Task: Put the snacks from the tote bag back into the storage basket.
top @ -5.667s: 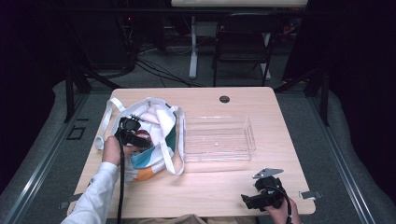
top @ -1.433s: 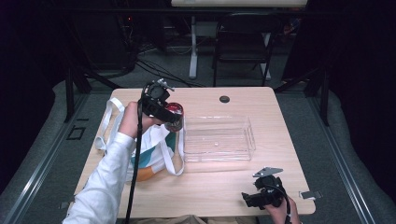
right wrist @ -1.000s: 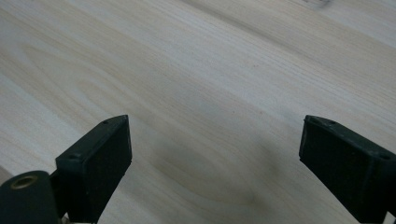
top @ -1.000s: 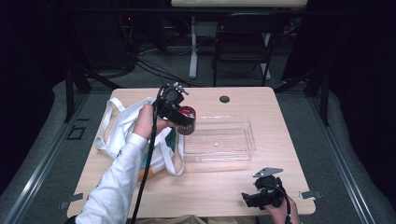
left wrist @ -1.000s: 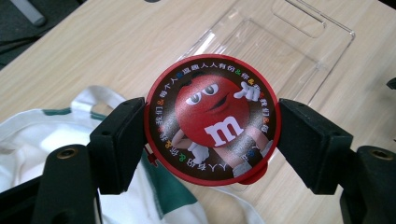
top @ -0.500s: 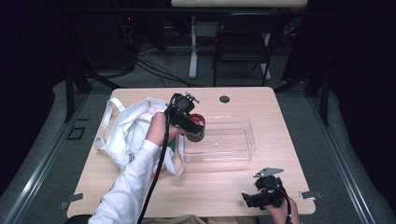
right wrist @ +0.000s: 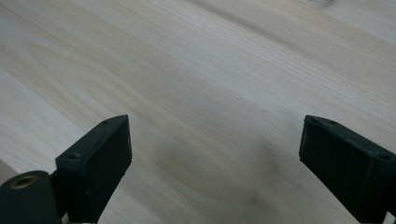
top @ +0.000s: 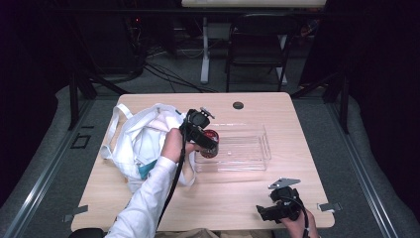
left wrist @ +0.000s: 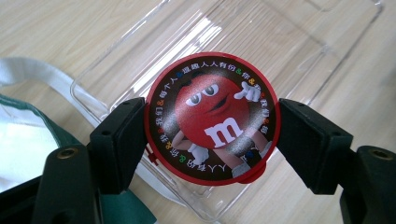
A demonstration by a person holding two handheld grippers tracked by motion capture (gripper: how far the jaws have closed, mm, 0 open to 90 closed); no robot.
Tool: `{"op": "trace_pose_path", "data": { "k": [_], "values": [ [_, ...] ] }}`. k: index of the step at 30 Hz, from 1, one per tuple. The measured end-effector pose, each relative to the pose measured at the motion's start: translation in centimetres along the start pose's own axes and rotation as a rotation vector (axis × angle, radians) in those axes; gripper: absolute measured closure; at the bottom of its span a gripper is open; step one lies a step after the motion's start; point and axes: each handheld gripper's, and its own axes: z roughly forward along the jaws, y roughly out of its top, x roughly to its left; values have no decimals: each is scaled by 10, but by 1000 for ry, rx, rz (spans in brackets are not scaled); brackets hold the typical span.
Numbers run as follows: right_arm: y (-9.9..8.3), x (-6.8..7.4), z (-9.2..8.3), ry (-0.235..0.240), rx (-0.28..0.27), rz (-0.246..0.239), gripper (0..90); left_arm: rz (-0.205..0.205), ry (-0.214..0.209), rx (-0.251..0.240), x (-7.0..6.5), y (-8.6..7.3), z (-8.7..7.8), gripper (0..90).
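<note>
At the table's (top: 237,203) near edge, close to its near right corner, the right gripper (top: 265,213) lies low over the wood in the person's right hand (top: 296,225), its grey plate on top. In the right gripper view its two black jaws stand wide apart with nothing between them, only bare pale woodgrain below.

Farther in, a white-sleeved left forearm (top: 143,198) comes up from the near edge on the left side and reaches diagonally toward the middle of the table. The left hand (top: 173,144) is bent at the wrist so that the left gripper (top: 210,145) tips forward and down, its cable trailing back along the sleeve.

The left gripper is clamped on a round candy tin (left wrist: 212,116). The tin is a flat disc with a red rim and a dark lid that carries a red cartoon candy figure with white gloves, a white letter m and a ring of small coloured characters round the edge. In the left gripper view both pads press on opposite sides of its rim, lid facing the camera. It hangs over the near left corner of the clear plastic tray (top: 247,148), which sits in the middle of the table; whether it touches the tray I cannot tell.

Left of the tray, a white tote bag (top: 136,144) with green trim slumps near the table's left edge, just beside the tray.
</note>
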Motion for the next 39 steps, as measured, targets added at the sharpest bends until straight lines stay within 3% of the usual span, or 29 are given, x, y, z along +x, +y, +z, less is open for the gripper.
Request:
{"op": "trace_pose_path", "data": {
  "k": [4, 7, 16, 20, 24, 31, 39],
  "values": [
    [1, 0, -1, -16, 16, -16, 89, -14, -15, 5, 0, -6, 12, 269],
    [0, 1, 1, 7, -2, 2, 89, -27, -19, 20, -1, -11, 20, 269],
    [0, 1, 1, 6, 0, 3, 89, -56, -24, 51, 1, -23, 37, 269],
    [0, 1, 1, 8, -4, 3, 89, -61, 21, 49, -4, -26, 39, 269],
    [0, 1, 1, 7, -2, 2, 89, -81, 21, 56, -4, -30, 44, 268],
    [0, 1, 1, 8, -2, 2, 89, -67, 58, 53, -10, -31, 47, 268],
    [1, 1, 2, 10, 6, -6, 89, -63, 65, 31, -10, -35, 47, 265]
  ]
}}
